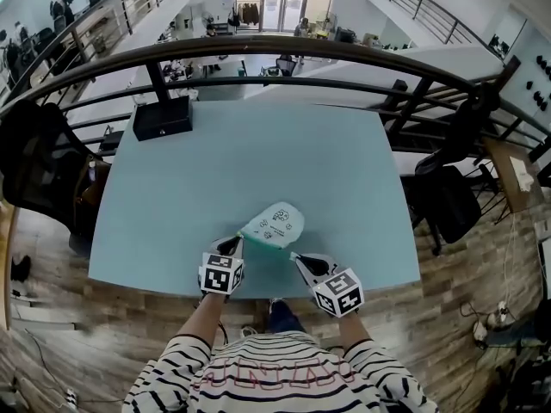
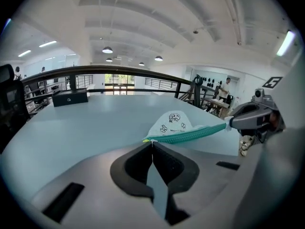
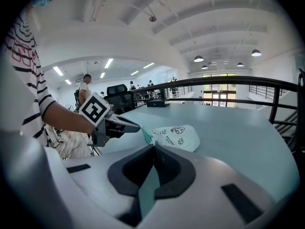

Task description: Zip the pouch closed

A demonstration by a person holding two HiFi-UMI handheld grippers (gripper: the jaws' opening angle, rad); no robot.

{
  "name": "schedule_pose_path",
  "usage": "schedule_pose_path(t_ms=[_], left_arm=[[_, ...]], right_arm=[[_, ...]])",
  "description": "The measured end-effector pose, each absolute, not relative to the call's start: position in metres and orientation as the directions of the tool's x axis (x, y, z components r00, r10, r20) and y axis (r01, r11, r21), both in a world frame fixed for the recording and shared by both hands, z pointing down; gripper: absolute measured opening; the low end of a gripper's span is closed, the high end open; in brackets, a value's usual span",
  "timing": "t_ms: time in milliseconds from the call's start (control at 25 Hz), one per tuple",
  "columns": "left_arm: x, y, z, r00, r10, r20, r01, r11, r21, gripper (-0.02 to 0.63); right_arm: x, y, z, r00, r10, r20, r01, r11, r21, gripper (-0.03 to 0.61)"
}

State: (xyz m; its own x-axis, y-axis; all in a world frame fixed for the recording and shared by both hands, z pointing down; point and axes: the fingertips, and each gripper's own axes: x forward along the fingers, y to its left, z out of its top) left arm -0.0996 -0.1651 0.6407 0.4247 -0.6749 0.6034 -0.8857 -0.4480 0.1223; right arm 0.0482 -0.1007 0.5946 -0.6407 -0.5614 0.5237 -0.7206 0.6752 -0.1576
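Your striped top point(image 1: 274, 377) sits closest, with both forearms reaching over the near edge of the table point(image 1: 258, 157). Start at the left claw point(image 1: 234, 244). Its jaws are pressed together, and its own view shows them nipping the left end of the pouch's zip point(image 2: 190, 135) at the very tip, where a small pale tab shows. I cannot tell whether that tab is the slider pull or only the end of the tape. Well ahead of this claw and off to its left stands a black box point(image 1: 162, 117), out of the way.

The pouch point(image 1: 275, 224) lies just ahead of both claws. Its patterned body rests on the table beyond the tips, and its teal zip edge is stretched between them. Along the stretch that shows, the teeth look joined, so I judge the closing nearly or fully done. The last bit at each tip is hidden.

The right claw point(image 1: 295, 255) is likewise clamped together, pinching the opposite end of the zip as an anchor.

Several things can go wrong from here:
- **Slipping:** both grips are shallow, so a harder pull can slip either end out.
- **No travel:** if the right end goes, the whole pouch will follow your left claw and the slider will not travel.
- **Jamming:** pulling upward instead of along the zip can cock the slider and jam it on cloth.
- **Falling off:** the pouch lies close to the table's near edge, so a sudden release could flick it off towards you.
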Motion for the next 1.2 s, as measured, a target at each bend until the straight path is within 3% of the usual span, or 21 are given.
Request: schedule_pose_path(t_ms=[680,1200], left_arm=[[-0.108,-0.187,0.668,0.398,-0.609,0.686,-0.840,-0.543,0.005,0.028],[-0.116,-0.179,0.694,0.335,-0.583,0.740,-0.869,-0.496,0.003,0.028]], right_arm=[[0.022,-0.094,0.622,-0.654,-0.523,0.546,-0.714,0.665,-0.219,0.028],[0.022,-0.092,0.643,-0.623,-0.529,0.576,-0.742,0.631,-0.224,0.031]])
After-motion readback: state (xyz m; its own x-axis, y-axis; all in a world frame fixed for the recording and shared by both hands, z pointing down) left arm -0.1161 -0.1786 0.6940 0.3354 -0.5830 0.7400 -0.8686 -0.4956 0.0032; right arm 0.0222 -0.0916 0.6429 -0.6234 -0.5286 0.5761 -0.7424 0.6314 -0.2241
